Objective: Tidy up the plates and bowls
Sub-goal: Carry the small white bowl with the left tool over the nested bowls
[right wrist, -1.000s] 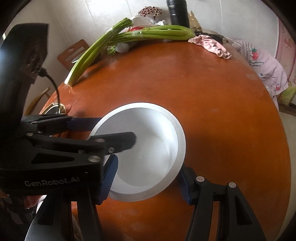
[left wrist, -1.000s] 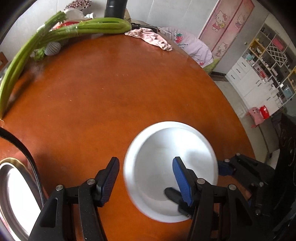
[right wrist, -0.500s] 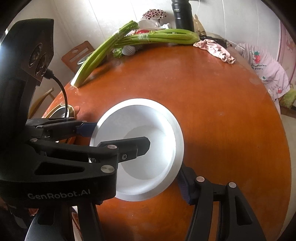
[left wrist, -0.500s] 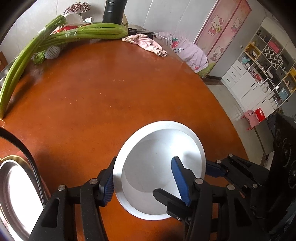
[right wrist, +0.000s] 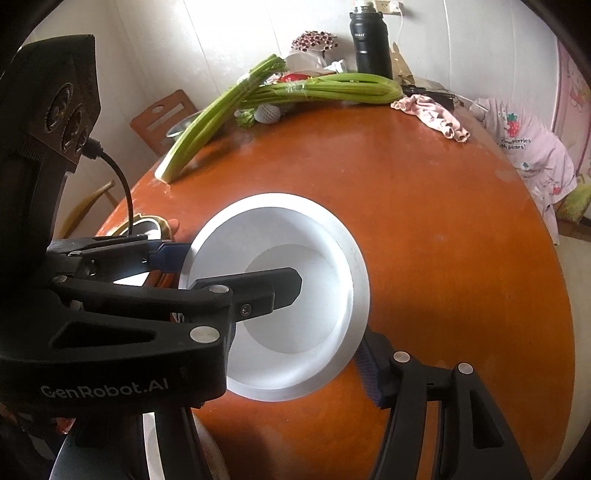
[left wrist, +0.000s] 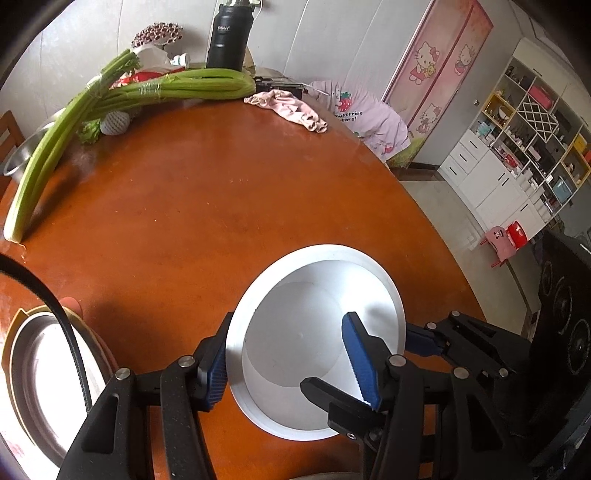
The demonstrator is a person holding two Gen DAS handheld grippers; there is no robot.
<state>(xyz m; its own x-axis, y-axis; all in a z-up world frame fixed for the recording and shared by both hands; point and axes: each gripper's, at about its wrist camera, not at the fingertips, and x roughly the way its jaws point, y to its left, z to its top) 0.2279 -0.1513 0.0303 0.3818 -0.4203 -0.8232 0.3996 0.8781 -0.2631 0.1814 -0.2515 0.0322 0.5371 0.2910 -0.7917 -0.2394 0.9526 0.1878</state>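
**A:** ok so where's the bowl at? Looks like both tools are on it.

**B:** yep. The deep white round bowl with the wide flat rim (left wrist: 295, 343) sits right between the fingers of the left gripper (left wrist: 291, 363): one blue ribbed pad is against the outside of the rim on its left, the other pad is down inside the bowl. So it's partly closed, pinching the near-left wall of the bowl.

**A:** and the right gripper (right wrist: 295, 354)?

**B:** it comes at the same bowl from the other side. One blue pad presses the outside of the rim on its right; the other finger is hidden behind the left tool's black body, so I can't tell where it touches. Jaws sit about a bowl-width apart.

**A:** is the bowl up off the round orange-brown wooden table (left wrist: 192, 206)?

**B:** can't say for sure, it looks tilted toward the left camera.

**A:** anything else close?

**B:** a shiny metal dish with a gold-ish rim (left wrist: 40, 373) just left of the left gripper, with a fingertip (left wrist: 72, 304) poking out beside it. Long green celery stalks (left wrist: 177, 86) and a black flask (left wrist: 229, 35) sit way out ahead at the far edge.
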